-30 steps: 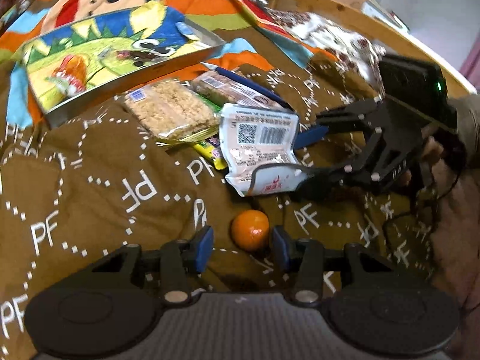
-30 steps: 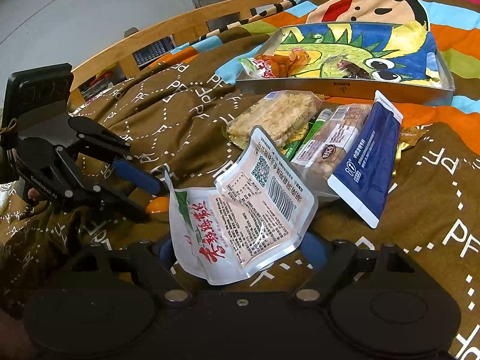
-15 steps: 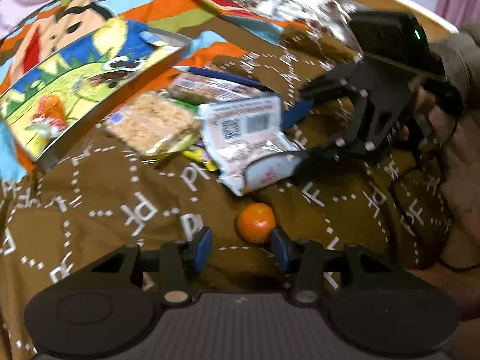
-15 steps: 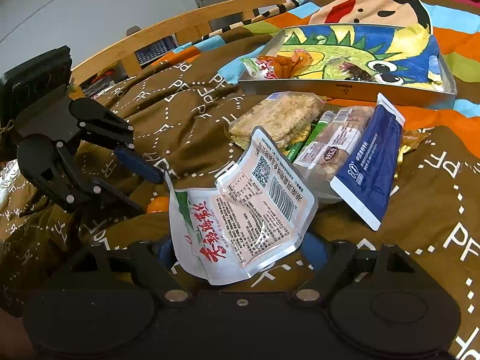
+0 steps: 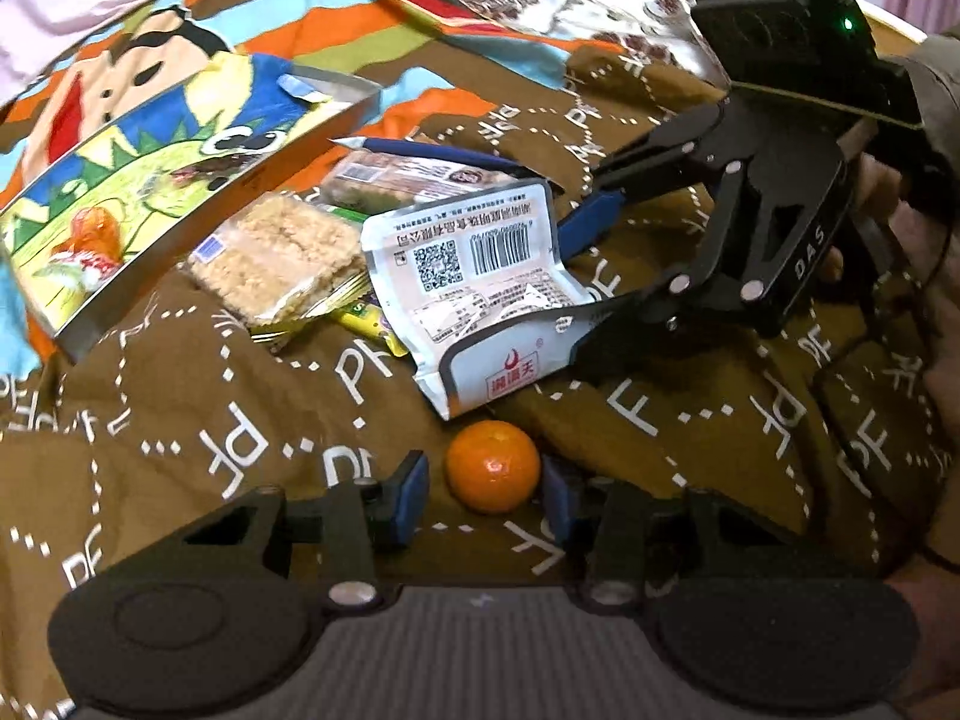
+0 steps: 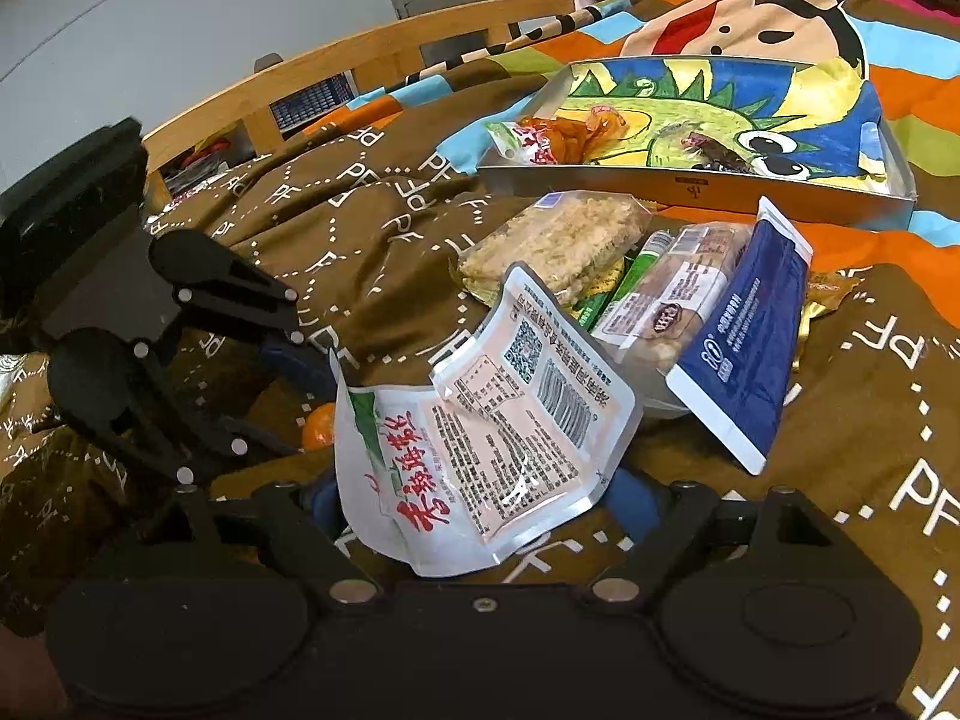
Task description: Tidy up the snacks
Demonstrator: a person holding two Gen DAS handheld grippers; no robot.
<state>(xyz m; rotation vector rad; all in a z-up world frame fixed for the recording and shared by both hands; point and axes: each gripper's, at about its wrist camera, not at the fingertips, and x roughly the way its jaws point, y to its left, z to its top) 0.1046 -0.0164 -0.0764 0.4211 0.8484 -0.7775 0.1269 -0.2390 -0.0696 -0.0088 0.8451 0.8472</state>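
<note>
A small orange mandarin (image 5: pixel 493 466) lies on the brown quilt between the blue pads of my open left gripper (image 5: pixel 485 498); the pads do not touch it. A white snack pouch (image 5: pixel 474 294) with barcode lies just beyond it. My right gripper (image 6: pixel 480 504) is open around that pouch (image 6: pixel 480 438), one jaw on each side of it; the right gripper also shows in the left wrist view (image 5: pixel 585 276). A rice-crisp pack (image 5: pixel 279 264), a clear-wrapped snack (image 6: pixel 672 300) and a blue pouch (image 6: pixel 744 336) lie in a pile. The dinosaur-print tray (image 6: pixel 696 189) holds an orange snack bag (image 6: pixel 558 135).
The brown quilt (image 5: pixel 180 420) is rumpled and soft. A wooden bed rail (image 6: pixel 360 54) runs along the far edge. A striped cartoon blanket (image 6: pixel 750 18) lies behind the tray. A cable (image 5: pixel 936 540) runs at the right of the left wrist view.
My left gripper has come forward so the mandarin now lies between its pads, and its view has swung. The right gripper has stayed around the white pouch.
</note>
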